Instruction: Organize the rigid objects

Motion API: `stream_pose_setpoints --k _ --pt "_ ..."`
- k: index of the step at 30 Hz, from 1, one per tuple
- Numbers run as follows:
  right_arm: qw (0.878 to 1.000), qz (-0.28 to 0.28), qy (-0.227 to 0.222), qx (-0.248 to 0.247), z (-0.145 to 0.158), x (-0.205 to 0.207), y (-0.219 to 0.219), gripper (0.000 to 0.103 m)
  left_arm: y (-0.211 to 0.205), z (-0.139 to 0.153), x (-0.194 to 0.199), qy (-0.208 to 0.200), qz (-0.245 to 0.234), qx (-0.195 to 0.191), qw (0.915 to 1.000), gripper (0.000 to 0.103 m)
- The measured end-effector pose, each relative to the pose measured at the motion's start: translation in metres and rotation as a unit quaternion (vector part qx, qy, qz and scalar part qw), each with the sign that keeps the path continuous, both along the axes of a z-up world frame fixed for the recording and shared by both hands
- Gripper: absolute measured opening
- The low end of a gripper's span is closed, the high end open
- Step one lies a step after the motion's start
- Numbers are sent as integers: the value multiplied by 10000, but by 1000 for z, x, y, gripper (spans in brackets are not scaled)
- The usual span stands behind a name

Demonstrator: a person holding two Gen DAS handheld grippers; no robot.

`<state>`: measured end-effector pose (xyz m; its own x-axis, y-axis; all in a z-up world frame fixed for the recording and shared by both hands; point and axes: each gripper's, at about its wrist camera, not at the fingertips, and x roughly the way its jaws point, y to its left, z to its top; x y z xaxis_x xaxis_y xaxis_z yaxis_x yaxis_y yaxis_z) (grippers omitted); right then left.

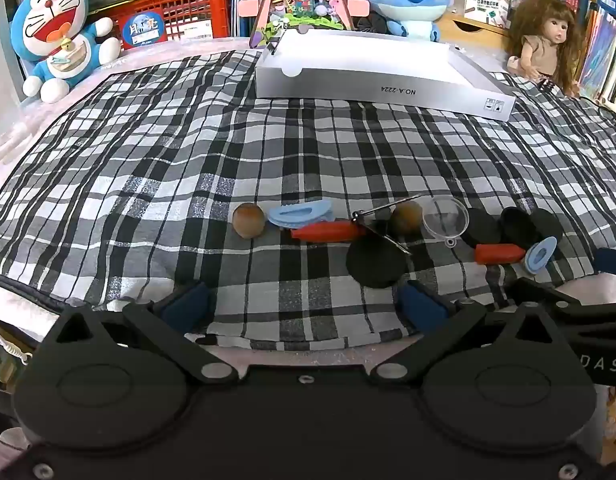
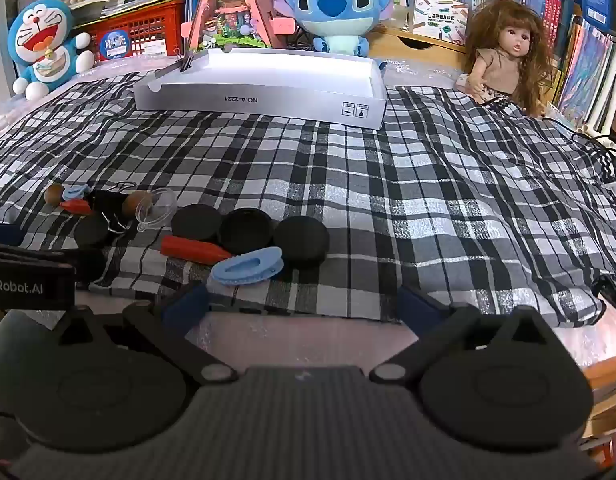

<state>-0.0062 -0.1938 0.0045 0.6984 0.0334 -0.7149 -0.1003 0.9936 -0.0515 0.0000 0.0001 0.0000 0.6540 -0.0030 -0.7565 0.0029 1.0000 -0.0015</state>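
Note:
Small objects lie in a row on the checked cloth: two brown wooden balls [image 1: 248, 220] [image 1: 406, 219], two blue clips [image 1: 299, 213] [image 2: 247, 266], two red pegs [image 1: 328, 231] [image 2: 195, 250], a clear funnel [image 1: 446, 217], a binder clip [image 1: 382, 220] and several black discs [image 2: 301, 241]. A white open box [image 1: 372, 76] stands at the far side. My left gripper [image 1: 303, 304] is open and empty just short of the row. My right gripper [image 2: 303, 304] is open and empty at the cloth's near edge, its left finger by the blue clip.
Plush toys [image 1: 59, 40] [image 2: 334, 12], a red crate [image 1: 175, 12], a doll [image 2: 508, 52] and books line the back. The cloth's near edge [image 2: 348, 312] hangs over a pink surface. Cables lie at the far right [image 2: 604, 156].

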Motion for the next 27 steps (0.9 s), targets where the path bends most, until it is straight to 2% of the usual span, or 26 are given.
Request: stream_pose_setpoints --k 27 --pt "10000 -8 5 -1 -1 0 1 103 0 0 0 8 2 20 10000 103"
